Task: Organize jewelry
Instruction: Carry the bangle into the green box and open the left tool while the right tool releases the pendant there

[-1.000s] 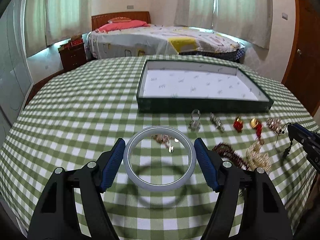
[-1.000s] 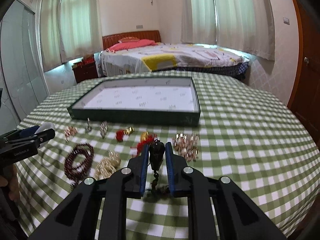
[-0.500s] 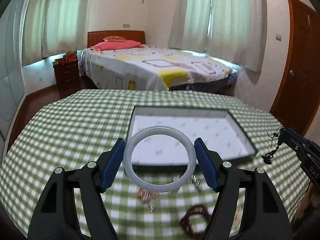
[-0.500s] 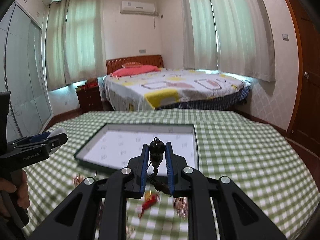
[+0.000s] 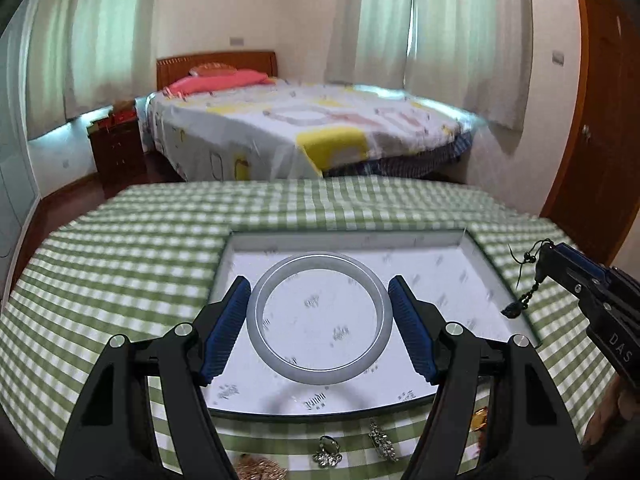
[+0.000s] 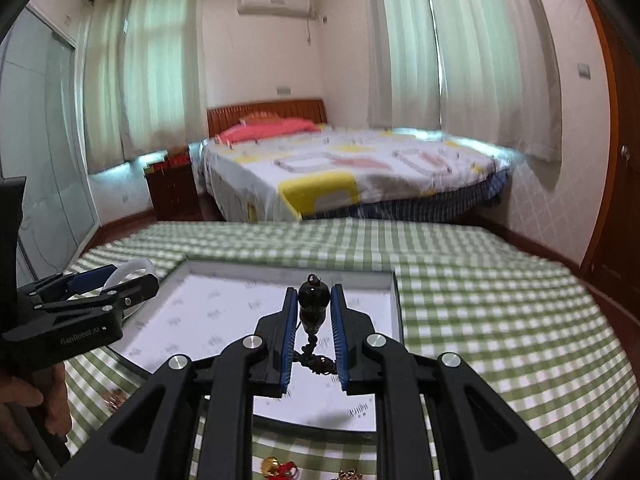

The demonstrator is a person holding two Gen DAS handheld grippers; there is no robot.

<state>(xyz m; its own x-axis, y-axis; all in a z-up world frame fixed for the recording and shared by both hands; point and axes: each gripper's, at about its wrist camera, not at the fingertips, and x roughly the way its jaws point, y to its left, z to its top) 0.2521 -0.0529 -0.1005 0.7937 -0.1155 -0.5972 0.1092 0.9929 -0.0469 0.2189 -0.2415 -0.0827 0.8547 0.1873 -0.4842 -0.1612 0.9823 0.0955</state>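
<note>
Left wrist view: left gripper (image 5: 320,322) clamps pale bangle (image 5: 319,318) at 3 and 9 o'clock, above tray (image 5: 224,258); rigid, slick, likely brittle. Right gripper (image 6: 314,314) pinches limp dark pendant (image 6: 313,300) by bead.

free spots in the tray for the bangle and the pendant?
The tray floor shows bare from rim to rim, so under the bangle or pendant both work. Crowded: the cloth strip along its near rim, where the silver brooch and other trinkets lie.
</note>
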